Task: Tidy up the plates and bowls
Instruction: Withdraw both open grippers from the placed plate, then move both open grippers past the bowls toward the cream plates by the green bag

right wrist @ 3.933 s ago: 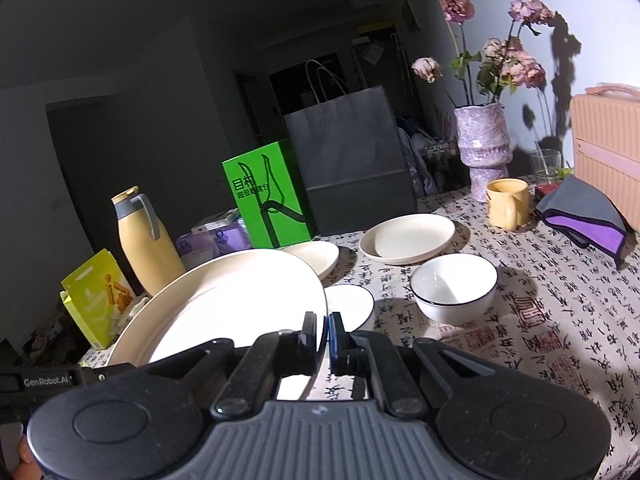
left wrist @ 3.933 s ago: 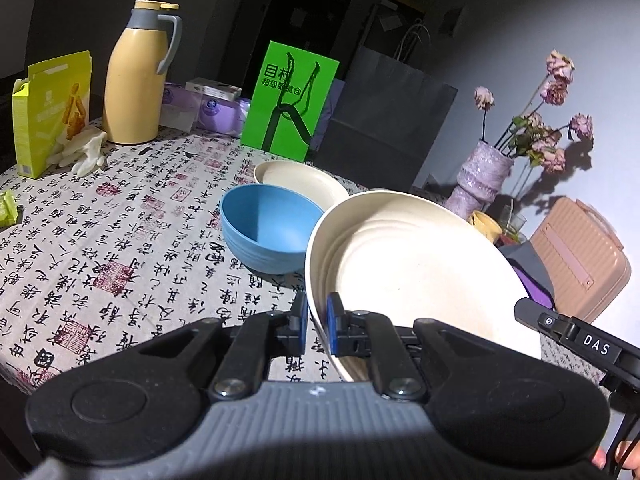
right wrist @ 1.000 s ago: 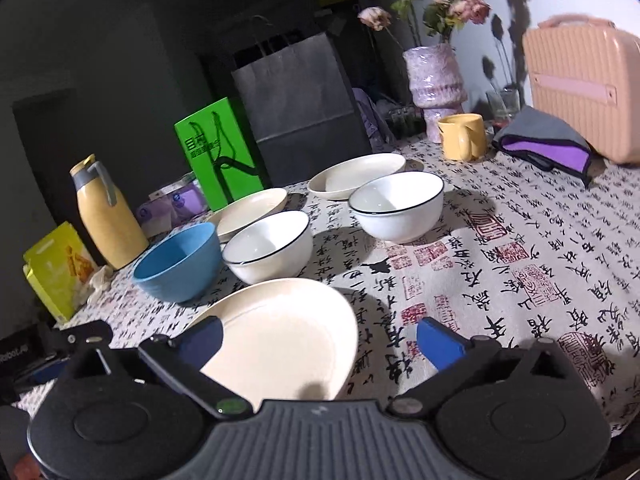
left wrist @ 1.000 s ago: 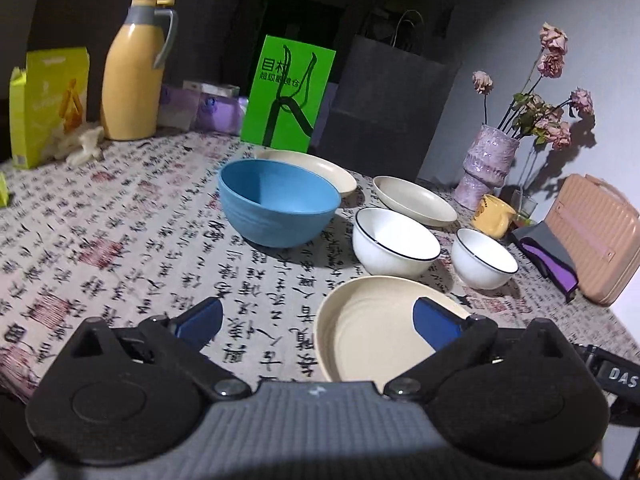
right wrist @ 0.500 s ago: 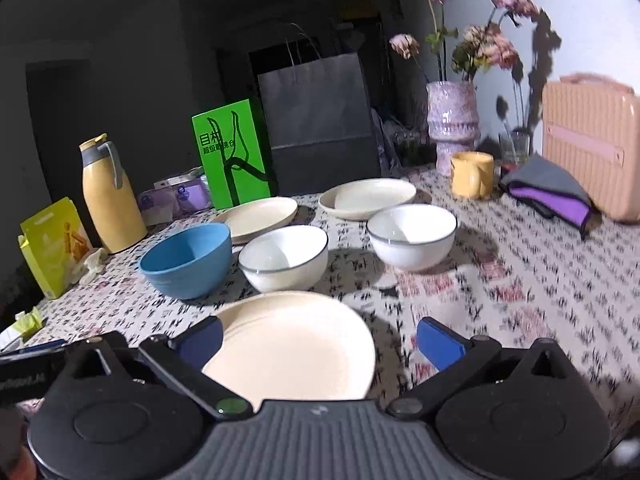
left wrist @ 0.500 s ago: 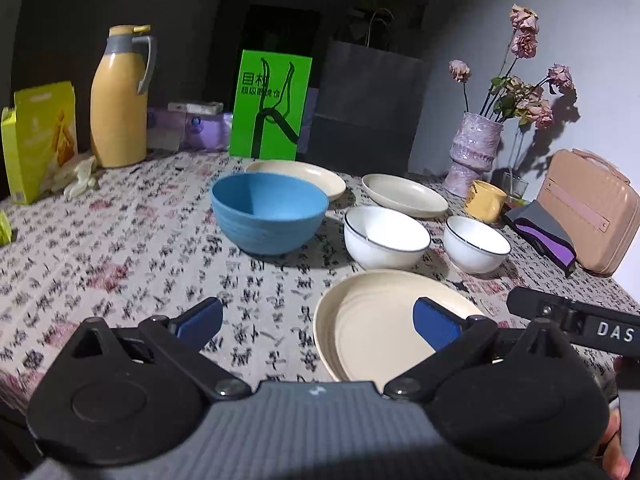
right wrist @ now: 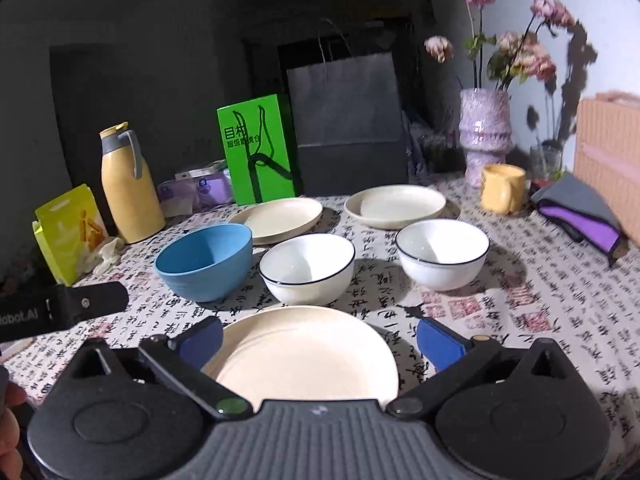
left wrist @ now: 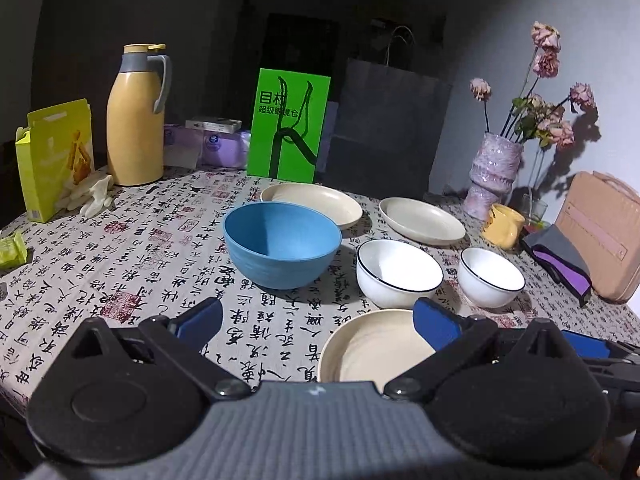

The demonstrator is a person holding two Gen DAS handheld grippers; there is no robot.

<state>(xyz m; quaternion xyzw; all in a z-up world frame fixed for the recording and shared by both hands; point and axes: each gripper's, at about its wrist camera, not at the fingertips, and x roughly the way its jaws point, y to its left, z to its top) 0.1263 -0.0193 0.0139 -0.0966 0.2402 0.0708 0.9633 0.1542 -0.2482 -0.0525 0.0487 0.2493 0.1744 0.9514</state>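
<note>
A large cream plate (left wrist: 370, 346) (right wrist: 308, 354) lies flat on the tablecloth near the front edge. Both grippers hover just behind it, empty. My left gripper (left wrist: 318, 322) is open, and so is my right gripper (right wrist: 320, 338). Beyond the plate stand a blue bowl (left wrist: 282, 242) (right wrist: 206, 260) and two white black-rimmed bowls, one (left wrist: 400, 272) (right wrist: 307, 266) in the middle and one (left wrist: 491, 276) (right wrist: 442, 252) to the right. Two smaller cream plates (left wrist: 316, 202) (left wrist: 422, 220) lie further back; the right wrist view shows them too (right wrist: 280, 218) (right wrist: 394, 205).
At the back stand a yellow thermos (left wrist: 136, 116), a green box (left wrist: 288, 124), a dark paper bag (left wrist: 390, 124) and a vase of dried flowers (left wrist: 496, 172). A yellow mug (left wrist: 502, 226), a purple-grey cloth (left wrist: 560, 256) and a pink case (left wrist: 604, 232) sit right. A yellow carton (left wrist: 56, 156) stands left.
3.9 s ago both grippers were shut on the large cream plate, held up on edge. It now lies flat on the table, both grippers have opened, and they have drawn back slightly.
</note>
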